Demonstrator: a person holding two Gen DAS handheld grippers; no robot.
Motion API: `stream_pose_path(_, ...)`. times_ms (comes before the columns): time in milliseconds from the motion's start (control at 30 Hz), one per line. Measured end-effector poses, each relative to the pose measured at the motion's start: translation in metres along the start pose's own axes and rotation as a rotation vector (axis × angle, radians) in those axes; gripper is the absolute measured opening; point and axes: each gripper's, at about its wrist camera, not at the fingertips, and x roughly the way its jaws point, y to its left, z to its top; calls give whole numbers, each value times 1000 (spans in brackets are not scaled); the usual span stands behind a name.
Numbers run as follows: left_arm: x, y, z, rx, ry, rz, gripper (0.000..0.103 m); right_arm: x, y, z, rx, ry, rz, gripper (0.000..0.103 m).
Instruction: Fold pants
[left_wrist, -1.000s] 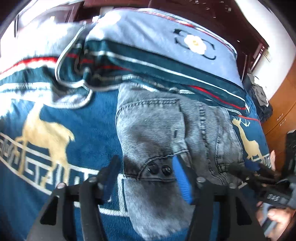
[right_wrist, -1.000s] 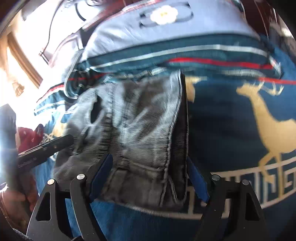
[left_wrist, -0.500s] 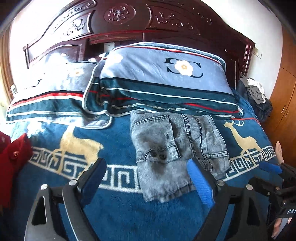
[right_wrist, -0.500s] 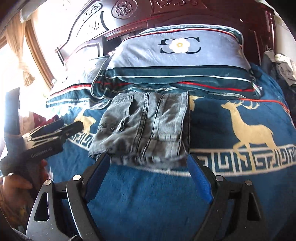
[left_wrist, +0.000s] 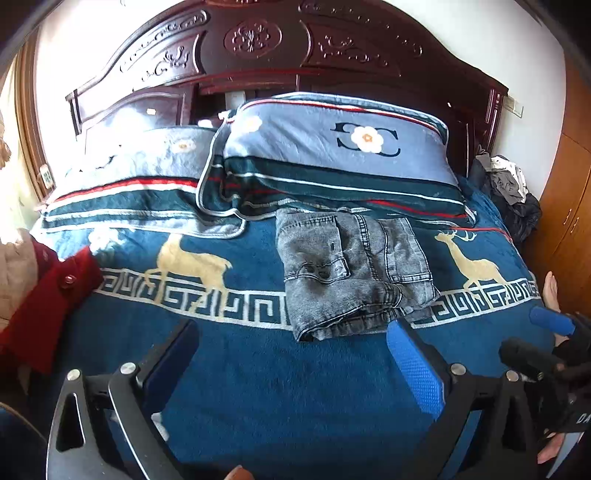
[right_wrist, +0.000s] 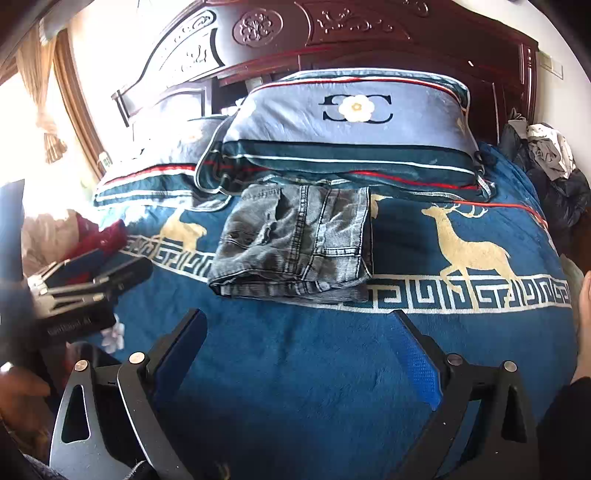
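Note:
Grey denim pants (left_wrist: 351, 273) lie folded into a compact rectangle on the blue deer-print bedspread (left_wrist: 258, 369), just in front of the pillows; they also show in the right wrist view (right_wrist: 295, 240). My left gripper (left_wrist: 291, 343) is open and empty, held back from the near edge of the pants. My right gripper (right_wrist: 299, 332) is open and empty, also short of the pants. The right gripper shows at the right edge of the left wrist view (left_wrist: 546, 347); the left gripper shows at the left of the right wrist view (right_wrist: 92, 280).
Two blue-grey pillows (left_wrist: 332, 155) lean on a carved dark headboard (left_wrist: 255, 40). A red garment (left_wrist: 48, 295) lies at the bed's left edge. Dark clothes (left_wrist: 513, 195) are piled at the right by a wooden wardrobe (left_wrist: 569, 206).
Both grippers have pulled back and away from the folded pants, which stay on the bed. The view has widened to take in the whole bed and headboard.

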Motion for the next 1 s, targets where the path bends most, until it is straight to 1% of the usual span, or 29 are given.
stream_pose_path(300, -37, -6, -9, 22, -41, 69, 103, -32, 12, -7, -11, -29, 5, 98)
stream_pose_path(467, -55, -6, -21, 18, -57, 53, 103, -44, 16, -15, -7, -31, -1, 98)
stream_pose_path(633, -63, -6, -29, 27, -72, 58, 103, -53, 15, -22, 8, -38, -9, 98)
stream_pose_path(800, -64, -5, -27, 9, -76, 31, 103, -59, 19, -21, 5, -53, -9, 98)
stream_pose_path(1000, -61, -11, -32, 14, -66, 29, 103, -57, 17, -21, 2, -53, -2, 98)
